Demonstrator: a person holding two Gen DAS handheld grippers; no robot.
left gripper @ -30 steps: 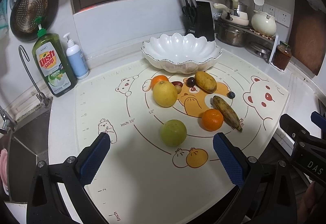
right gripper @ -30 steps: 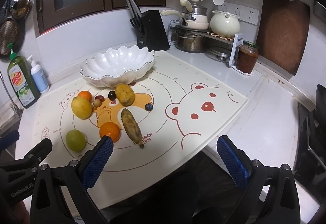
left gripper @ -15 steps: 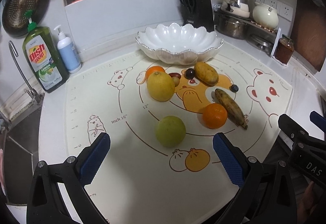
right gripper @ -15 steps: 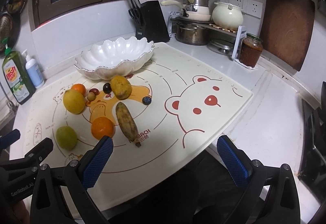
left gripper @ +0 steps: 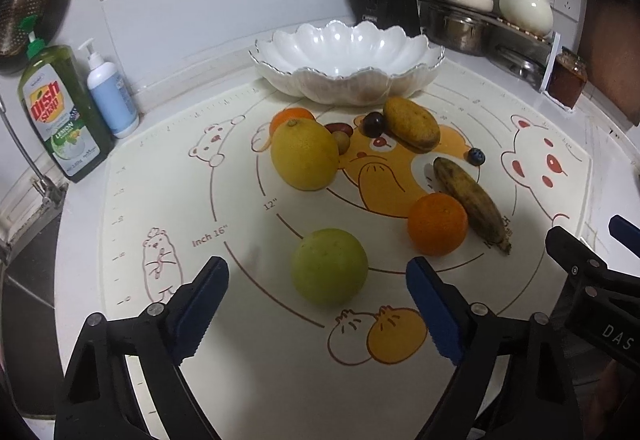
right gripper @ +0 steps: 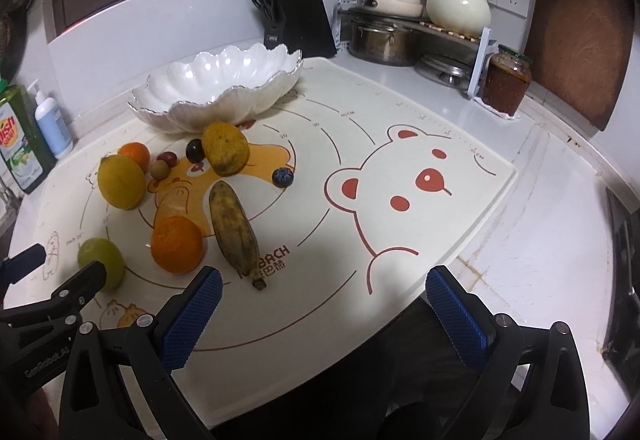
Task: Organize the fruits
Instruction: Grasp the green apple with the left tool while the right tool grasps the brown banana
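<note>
Your white scalloped ceramic bowl [left gripper: 348, 58] sits empty at the back of the cream bear-print silicone mat [left gripper: 248, 360], which reads "Inch 16"" and "12"". In front of it the fruit lies loose: a yellow lemon [left gripper: 305, 155], a round green fruit [left gripper: 329, 266], an orange [left gripper: 437, 224], a browned banana [right gripper: 234, 230]. Your left gripper [left gripper: 316, 308], jaws closing, holds nothing, with the green fruit just ahead. Your right gripper [right gripper: 320, 314] gapes wide, empty. A green bottle [left gripper: 60, 112] reads "Dish".
</note>
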